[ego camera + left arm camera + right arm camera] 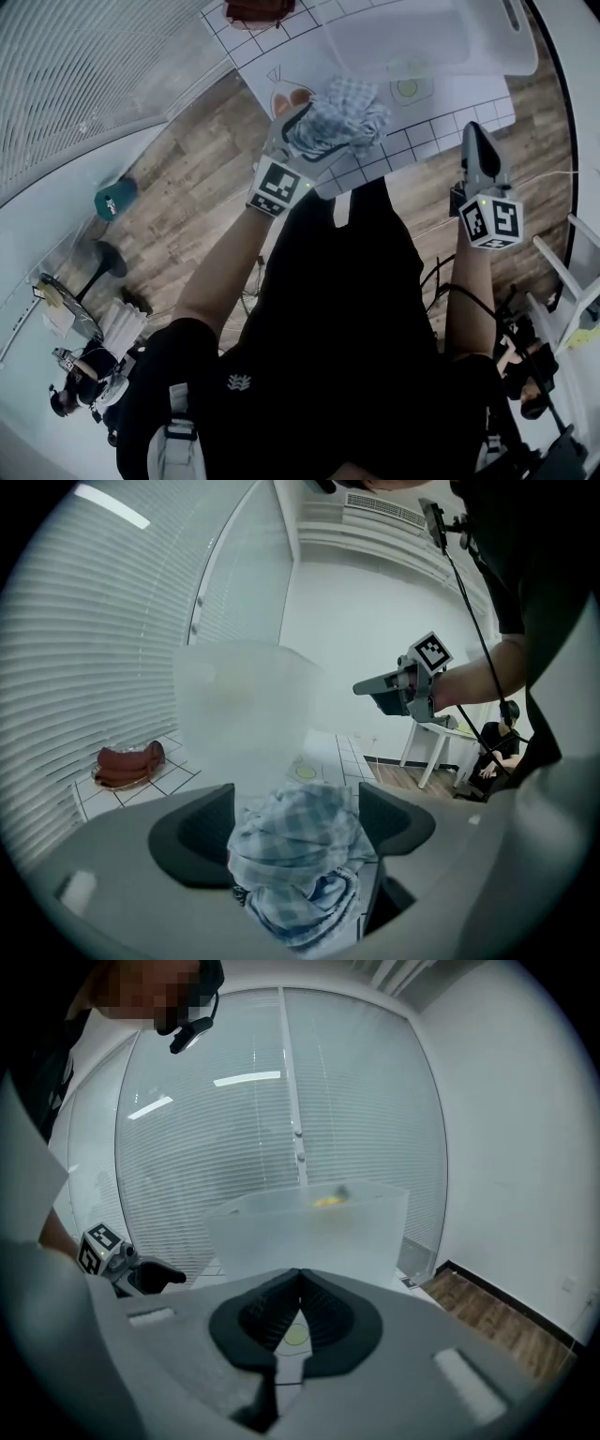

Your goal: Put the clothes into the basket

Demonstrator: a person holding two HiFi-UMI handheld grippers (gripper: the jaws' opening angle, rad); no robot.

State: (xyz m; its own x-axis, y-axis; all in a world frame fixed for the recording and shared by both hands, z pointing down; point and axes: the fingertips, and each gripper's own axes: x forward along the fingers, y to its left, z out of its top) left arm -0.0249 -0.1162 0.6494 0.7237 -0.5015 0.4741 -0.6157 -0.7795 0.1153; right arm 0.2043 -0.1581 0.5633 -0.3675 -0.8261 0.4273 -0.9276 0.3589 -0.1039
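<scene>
Checked cloth (339, 114): loose, apparently just short of the basket (427, 42).
Left gripper (295, 799), jaws wide apart, cloth slack between them, not clamped. Likely fault: released too early, it drops onto the gridded mat (441, 117). Right gripper (300, 1283), jaws together, empty.

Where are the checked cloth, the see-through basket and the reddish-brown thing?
checked cloth (295, 855), left gripper view, the middle of the bundle.
see-through basket (309, 1237), right gripper view, its near wall.
reddish-brown thing (127, 764), left gripper view, its middle.
</scene>
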